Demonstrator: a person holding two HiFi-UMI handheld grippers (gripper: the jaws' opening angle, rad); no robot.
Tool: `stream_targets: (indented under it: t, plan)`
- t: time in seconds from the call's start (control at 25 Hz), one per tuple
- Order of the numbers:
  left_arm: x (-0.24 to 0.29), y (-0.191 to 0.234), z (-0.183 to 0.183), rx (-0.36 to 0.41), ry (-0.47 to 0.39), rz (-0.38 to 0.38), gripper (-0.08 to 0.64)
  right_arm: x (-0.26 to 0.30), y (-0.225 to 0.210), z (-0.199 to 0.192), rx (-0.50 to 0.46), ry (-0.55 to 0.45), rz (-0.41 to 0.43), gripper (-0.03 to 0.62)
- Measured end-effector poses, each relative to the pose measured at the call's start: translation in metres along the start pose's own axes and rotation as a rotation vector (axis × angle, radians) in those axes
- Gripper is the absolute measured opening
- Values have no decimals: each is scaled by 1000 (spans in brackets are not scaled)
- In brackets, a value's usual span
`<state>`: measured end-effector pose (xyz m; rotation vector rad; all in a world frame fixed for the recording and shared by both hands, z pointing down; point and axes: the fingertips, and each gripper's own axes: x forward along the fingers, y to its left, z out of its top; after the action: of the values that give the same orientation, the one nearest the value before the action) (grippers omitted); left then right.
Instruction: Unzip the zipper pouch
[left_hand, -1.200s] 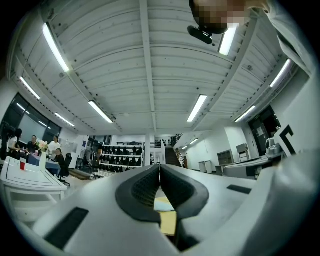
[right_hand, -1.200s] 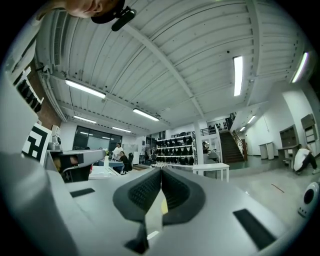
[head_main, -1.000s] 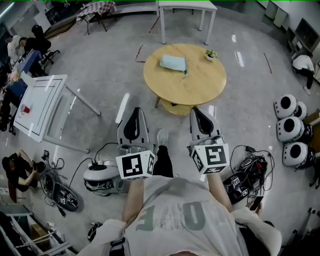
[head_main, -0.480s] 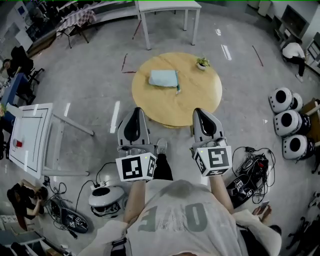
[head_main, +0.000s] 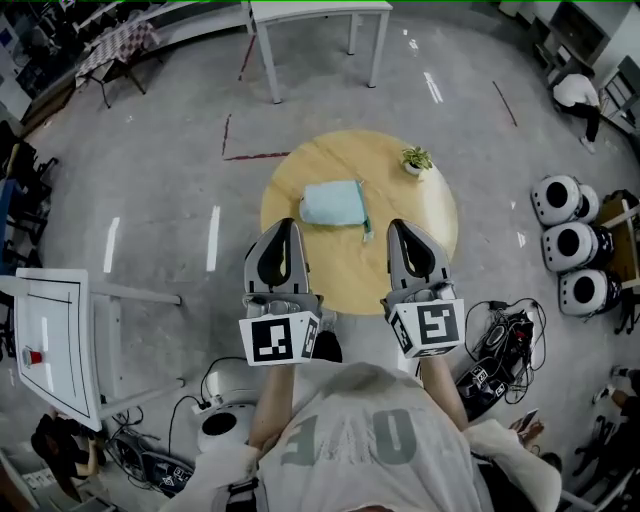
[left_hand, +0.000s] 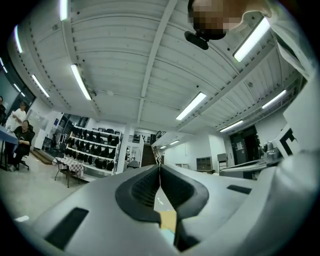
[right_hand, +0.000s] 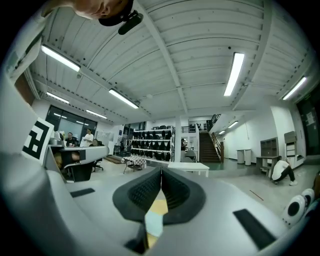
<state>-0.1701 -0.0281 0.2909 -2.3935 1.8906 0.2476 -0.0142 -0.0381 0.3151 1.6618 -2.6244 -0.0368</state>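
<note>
Both claws pressed together and empty, short of the zipper pouch (head_main: 334, 204)
It lies flat on the round table (head_main: 425, 215), ahead of and between the left gripper (head_main: 282, 232) and right gripper (head_main: 405, 230), touching neither; best to part the jaws first; pin the fabric with one, pinch the pull with the other.

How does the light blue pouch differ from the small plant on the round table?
The pouch lies flat near the middle of the table; the plant stands upright near its far right edge. The pouch is pale blue and much larger; the plant is small and green. Both rest on the round table.
</note>
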Motion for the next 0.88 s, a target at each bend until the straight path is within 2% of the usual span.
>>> stream_targets:
  t: [0.24,0.48,0.88]
  plan:
    - [57,37,-22,-5,21,-46,29,66,-9,-1,-21,2,-45,29]
    - [86,30,-37,-8,49,-84,29,87,-27,-6,-39,20,-51,29]
    - [116,11,-54,19,94,-39,29,109,-59,-25,8,40,37,29]
